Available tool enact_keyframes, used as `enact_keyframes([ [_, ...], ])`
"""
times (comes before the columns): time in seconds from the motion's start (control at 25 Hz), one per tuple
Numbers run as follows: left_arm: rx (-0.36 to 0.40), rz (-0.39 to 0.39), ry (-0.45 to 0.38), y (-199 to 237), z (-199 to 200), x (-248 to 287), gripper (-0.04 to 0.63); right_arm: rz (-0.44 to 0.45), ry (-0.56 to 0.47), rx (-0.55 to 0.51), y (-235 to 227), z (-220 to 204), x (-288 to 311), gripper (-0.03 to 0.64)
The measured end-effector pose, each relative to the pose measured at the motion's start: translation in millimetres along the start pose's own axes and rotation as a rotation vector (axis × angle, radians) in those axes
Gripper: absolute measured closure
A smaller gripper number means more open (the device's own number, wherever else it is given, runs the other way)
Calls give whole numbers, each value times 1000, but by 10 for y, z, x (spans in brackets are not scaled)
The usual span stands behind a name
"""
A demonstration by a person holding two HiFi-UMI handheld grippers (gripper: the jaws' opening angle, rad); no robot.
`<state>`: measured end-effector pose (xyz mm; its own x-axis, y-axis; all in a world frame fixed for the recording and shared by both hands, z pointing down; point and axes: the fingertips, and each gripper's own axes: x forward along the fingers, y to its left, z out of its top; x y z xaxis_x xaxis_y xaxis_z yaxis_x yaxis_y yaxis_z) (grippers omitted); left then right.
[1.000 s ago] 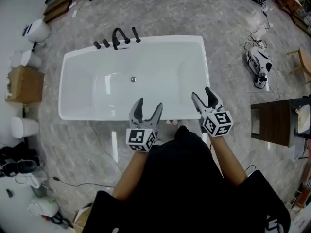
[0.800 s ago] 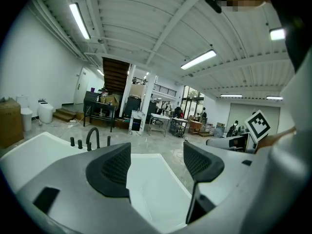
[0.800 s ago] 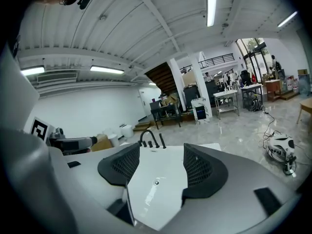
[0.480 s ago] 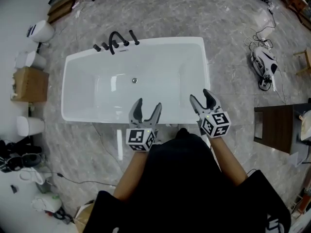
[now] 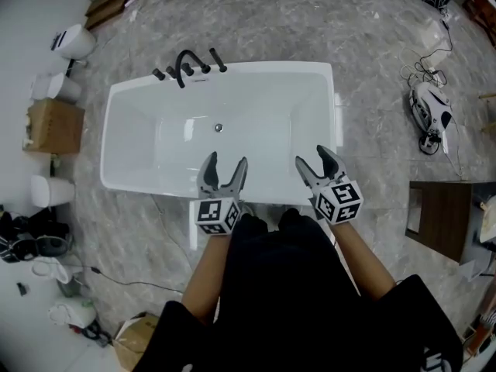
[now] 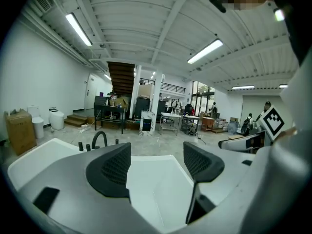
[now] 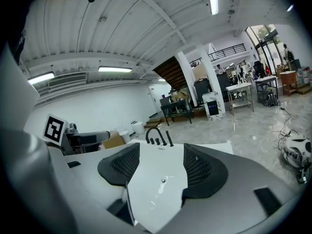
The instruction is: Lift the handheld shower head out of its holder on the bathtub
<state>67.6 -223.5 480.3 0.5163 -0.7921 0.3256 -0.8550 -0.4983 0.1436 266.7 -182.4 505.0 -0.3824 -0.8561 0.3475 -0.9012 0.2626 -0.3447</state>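
Note:
The white bathtub (image 5: 271,67) lies lengthwise in front of me. On its far left rim stands a black faucet set (image 5: 186,66), with the slim black handheld shower head (image 5: 218,59) upright in its holder beside the arched spout. Both grippers hover over the near rim, far from the fittings. My left gripper (image 5: 225,162) is open and empty, as is my right gripper (image 5: 311,158). The left gripper view shows the faucet set (image 6: 99,140) beyond the open jaws. In the right gripper view the shower head (image 7: 168,138) stands right of the spout (image 7: 154,133).
A cardboard box (image 5: 54,126) and white toilets (image 5: 74,43) stand left of the tub. A dark cabinet (image 5: 442,215) and a white appliance with cables (image 5: 432,115) sit on the marble floor to the right. Black gear lies at lower left (image 5: 31,235).
The tub's near edge has come closer to me. Both grippers have shifted a little forward over the near rim, still open.

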Motion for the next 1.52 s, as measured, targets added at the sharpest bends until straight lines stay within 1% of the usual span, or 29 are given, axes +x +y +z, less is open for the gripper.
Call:
enact_keyframes([
  [0.2, -2, -6, 31, 275, -108, 293, 281, -5, 3, -4, 12, 76, 188, 365],
  [0.32, 35, -20, 56, 456, -172, 514, 281, -27, 3, -15, 2, 122, 321, 365],
  [0.4, 41, -28, 69, 612, -210, 644, 281, -45, 3, -17, 19, 138, 408, 365],
  [0.64, 16, -50, 89, 1056, -203, 1065, 281, -107, 14, 17, 42, 119, 666, 365],
  [0.76, 10, -62, 97, 1247, -226, 1304, 281, -122, 27, 32, 62, 51, 844, 365],
  [0.92, 0, -72, 103, 1502, -297, 1603, 281, -118, 54, 34, 133, -56, 1133, 365],
  [1.16, -66, -58, 96, 1856, -422, 2130, 281, -112, 87, 48, 99, -183, 1516, 365],
  [1.36, -69, -58, 92, 2166, -512, 2552, 281, -102, 107, 45, 92, -293, 1925, 365],
  [1.52, -79, -52, 98, 2358, -649, 2898, 281, -108, 132, 45, 7, -462, 2186, 365],
])
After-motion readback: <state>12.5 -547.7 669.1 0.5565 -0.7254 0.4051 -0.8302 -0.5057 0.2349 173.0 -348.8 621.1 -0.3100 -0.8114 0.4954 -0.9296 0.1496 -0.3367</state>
